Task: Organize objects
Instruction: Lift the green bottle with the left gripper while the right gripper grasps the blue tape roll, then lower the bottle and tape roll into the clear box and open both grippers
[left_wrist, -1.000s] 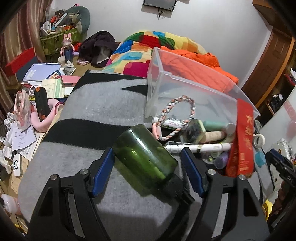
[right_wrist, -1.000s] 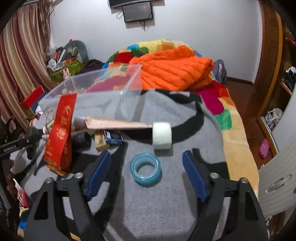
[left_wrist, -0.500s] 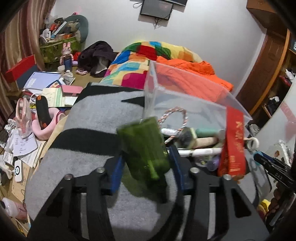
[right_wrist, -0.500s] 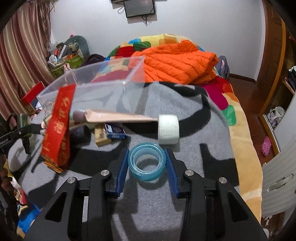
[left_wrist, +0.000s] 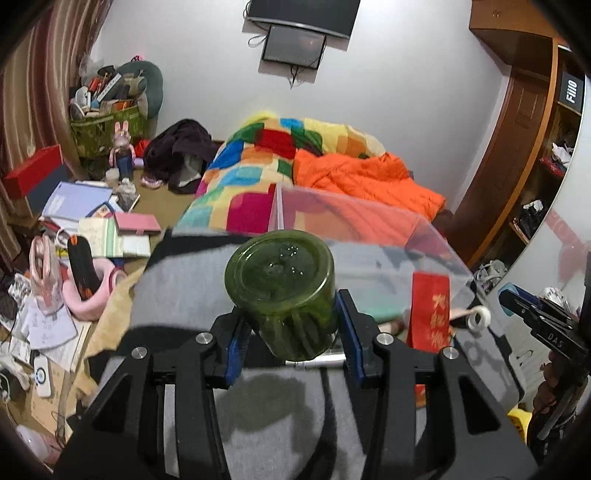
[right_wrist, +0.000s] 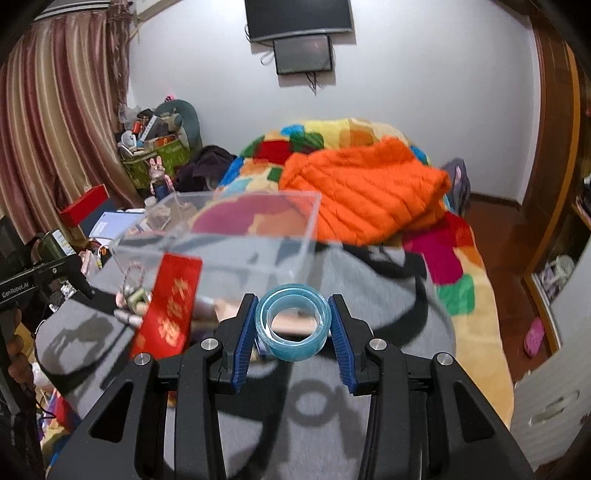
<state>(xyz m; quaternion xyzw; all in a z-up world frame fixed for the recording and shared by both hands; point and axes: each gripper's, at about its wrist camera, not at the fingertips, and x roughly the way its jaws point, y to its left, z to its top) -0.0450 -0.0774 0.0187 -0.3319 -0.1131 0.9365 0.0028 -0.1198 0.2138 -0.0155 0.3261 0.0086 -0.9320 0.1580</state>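
Both claws grip: left claw (left_wrist: 290, 325) clamps the green jar (left_wrist: 282, 291), right claw (right_wrist: 291, 323) pinches the tape ring (right_wrist: 293, 322), each lifted off the blanket (right_wrist: 369, 288). At twelve o'clock stands the clear box (right_wrist: 258, 236). I judge the smooth jar could slip out. Blur hides what lies behind the red envelope (right_wrist: 168, 306).

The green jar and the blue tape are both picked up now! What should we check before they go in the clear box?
1. Left gripper clamped on the green jar: ok.
2. Right gripper clamped on the blue tape: ok.
3. Both lifted off the grey blanket: ok.
4. Clear box open on top: ok.
5. Room inside the box: cannot tell; things are piled at its near end beside the red envelope.
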